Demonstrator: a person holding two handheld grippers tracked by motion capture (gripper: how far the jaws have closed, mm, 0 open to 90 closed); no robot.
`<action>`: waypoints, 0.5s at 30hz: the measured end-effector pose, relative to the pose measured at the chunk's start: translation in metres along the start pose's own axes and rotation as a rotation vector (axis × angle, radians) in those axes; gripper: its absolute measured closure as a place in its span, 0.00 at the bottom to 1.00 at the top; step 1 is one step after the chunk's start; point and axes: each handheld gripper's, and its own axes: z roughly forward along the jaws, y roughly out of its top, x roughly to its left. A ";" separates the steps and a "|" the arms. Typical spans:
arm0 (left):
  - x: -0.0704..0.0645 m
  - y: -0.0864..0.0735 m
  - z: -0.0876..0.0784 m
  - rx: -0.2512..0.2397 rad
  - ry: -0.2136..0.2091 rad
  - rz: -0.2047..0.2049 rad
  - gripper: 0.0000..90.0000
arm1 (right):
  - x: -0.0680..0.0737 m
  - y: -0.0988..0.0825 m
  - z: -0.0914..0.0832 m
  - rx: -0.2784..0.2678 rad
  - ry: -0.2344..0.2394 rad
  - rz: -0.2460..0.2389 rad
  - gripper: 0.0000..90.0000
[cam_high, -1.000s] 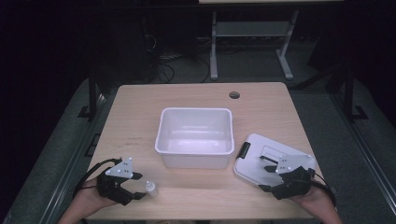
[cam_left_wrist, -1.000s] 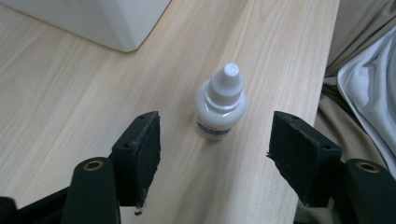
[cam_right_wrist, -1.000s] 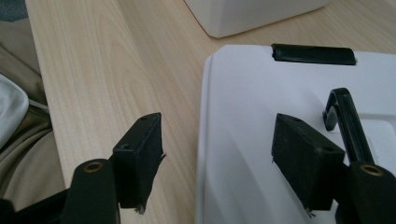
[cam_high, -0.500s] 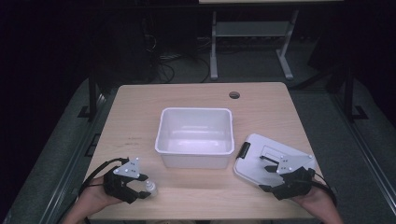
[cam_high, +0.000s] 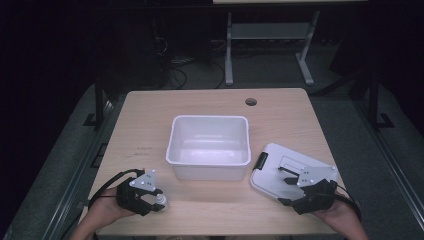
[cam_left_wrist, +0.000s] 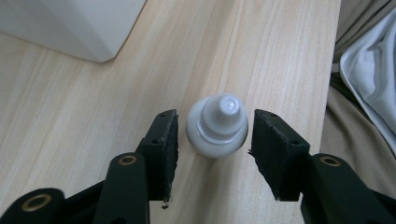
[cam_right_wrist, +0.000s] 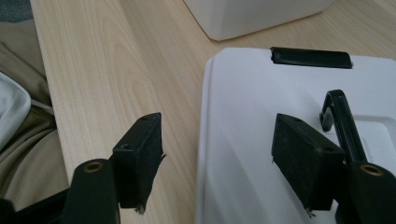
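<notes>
surface (cam_high: 150, 125): light wood grain, rectangular, with a round cable hole (cam_high: 251, 102) at the far right. it stands in a dark room; grey floor at both sides, a pale metal frame (cam_high: 265, 45) and loose cables (cam_high: 175, 70) on the floor beyond the far edge.

bin (cam_high: 210, 147): white, open, upright at the middle of the surface. lid (cam_high: 280, 170): white, flat on the surface just right of the bin, near-right area, with a black latch (cam_high: 261, 161) on its left edge.

bottle (cam_high: 161, 201): small, white, ribbed cap, upright near the near-left edge of the surface, left of and nearer than the bin, apart from it. in the left gripper view the bottle (cam_left_wrist: 217, 127) stands between the two jaws with a narrow gap on each side; the pads do not press it.

left hand-held gripper (cam_high: 155, 204): at the near-left, jaws either side of the bottle, still spread but they have just been closing in on it.

right hand-held gripper (cam_high: 286, 175): at the near-right, over the near part of the lid. in the right gripper view its jaws stand spread, one over bare wood, the other over the lid (cam_right_wrist: 261, 154); nothing is pinched.

a forearm enters from the near edge behind each gripper.
</notes>
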 end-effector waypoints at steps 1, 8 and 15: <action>0.000 0.000 0.001 0.000 -0.002 0.000 0.57 | 0.000 0.000 0.000 -0.001 -0.001 -0.004 0.37; 0.000 0.002 0.003 0.008 -0.012 0.008 0.59 | 0.000 0.000 0.000 -0.002 0.000 -0.005 0.37; 0.001 0.003 0.005 0.015 -0.019 0.016 0.62 | 0.000 0.000 0.000 -0.008 0.003 -0.005 0.37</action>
